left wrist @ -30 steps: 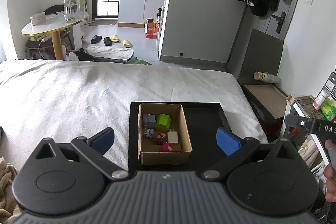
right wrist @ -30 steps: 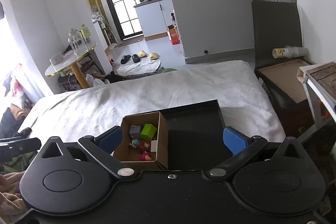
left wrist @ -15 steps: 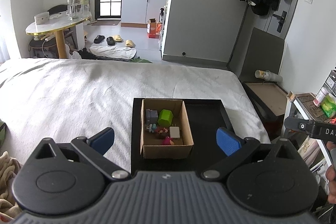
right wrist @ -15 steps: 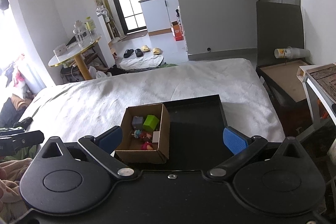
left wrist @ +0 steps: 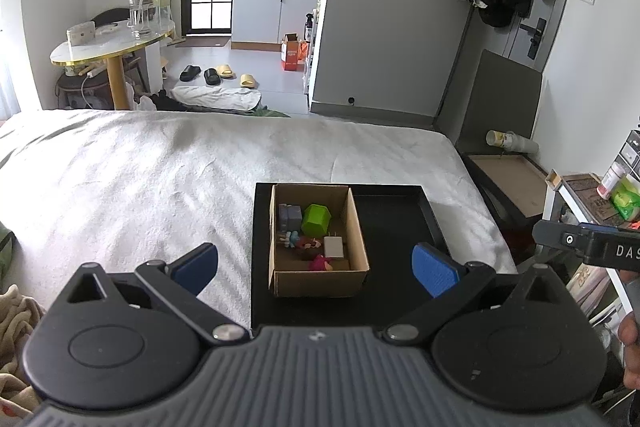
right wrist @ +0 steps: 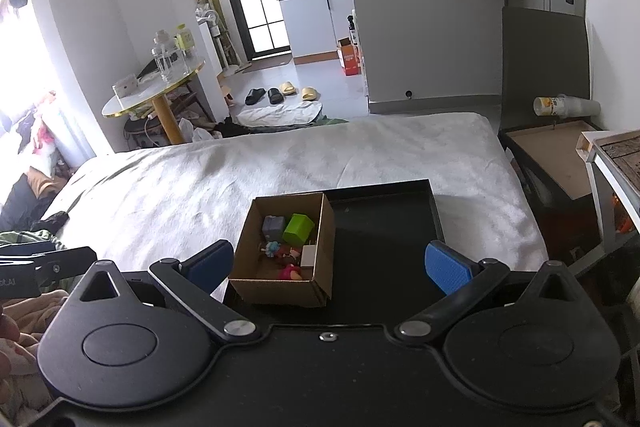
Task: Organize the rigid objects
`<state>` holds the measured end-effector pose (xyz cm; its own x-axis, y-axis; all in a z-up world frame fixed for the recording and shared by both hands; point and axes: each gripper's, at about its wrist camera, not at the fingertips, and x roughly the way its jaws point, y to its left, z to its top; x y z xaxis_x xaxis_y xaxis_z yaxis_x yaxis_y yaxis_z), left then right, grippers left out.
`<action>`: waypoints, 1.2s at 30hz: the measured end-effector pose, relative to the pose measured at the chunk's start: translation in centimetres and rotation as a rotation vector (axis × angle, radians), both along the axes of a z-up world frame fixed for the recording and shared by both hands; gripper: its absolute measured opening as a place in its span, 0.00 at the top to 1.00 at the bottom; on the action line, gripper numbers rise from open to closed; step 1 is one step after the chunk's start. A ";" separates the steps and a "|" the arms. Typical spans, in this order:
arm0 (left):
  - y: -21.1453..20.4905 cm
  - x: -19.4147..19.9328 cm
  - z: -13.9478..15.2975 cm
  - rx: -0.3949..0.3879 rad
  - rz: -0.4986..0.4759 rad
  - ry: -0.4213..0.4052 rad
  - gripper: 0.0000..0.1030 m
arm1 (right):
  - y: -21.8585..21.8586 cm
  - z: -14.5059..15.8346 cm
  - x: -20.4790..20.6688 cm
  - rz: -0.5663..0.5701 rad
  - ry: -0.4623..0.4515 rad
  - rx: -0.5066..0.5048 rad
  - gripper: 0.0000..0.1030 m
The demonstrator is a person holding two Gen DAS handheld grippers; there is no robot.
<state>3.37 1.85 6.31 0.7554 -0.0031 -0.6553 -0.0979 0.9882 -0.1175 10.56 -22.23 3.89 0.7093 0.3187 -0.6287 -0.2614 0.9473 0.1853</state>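
Note:
A brown cardboard box (left wrist: pixel 318 283) (right wrist: pixel 276 291) stands on the left part of a black tray (left wrist: pixel 392 223) (right wrist: pixel 384 223) on the white bed. In it lie a green block (left wrist: pixel 316 219) (right wrist: pixel 298 228), a grey block (left wrist: pixel 290 217) (right wrist: pixel 273 225), a white block (left wrist: pixel 333 247) (right wrist: pixel 308 255) and small coloured figures (left wrist: pixel 320 263) (right wrist: pixel 290 271). My left gripper (left wrist: pixel 316 269) is open and empty, held above and short of the box. My right gripper (right wrist: pixel 328 267) is open and empty, also short of the box.
The white bed (left wrist: pixel 160 171) stretches left and far. A dark side table with cups (left wrist: pixel 508 171) and a shelf (left wrist: pixel 592 195) stand to the right. A round table (left wrist: pixel 112 43) and slippers lie beyond the bed.
Both grippers have drawn back and up from the box, which now looks smaller and farther. Both stay open and empty.

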 end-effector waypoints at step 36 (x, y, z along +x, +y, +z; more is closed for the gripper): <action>1.0 -0.2 -0.1 -0.008 0.017 0.008 0.00 | 0.3 0.2 0.1 0.008 -0.002 -0.006 0.00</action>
<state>3.19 2.82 6.16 0.7499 0.0045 -0.6616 -0.1155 0.9855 -0.1242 10.66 -21.89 4.13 0.7079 0.3205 -0.6295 -0.2690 0.9463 0.1793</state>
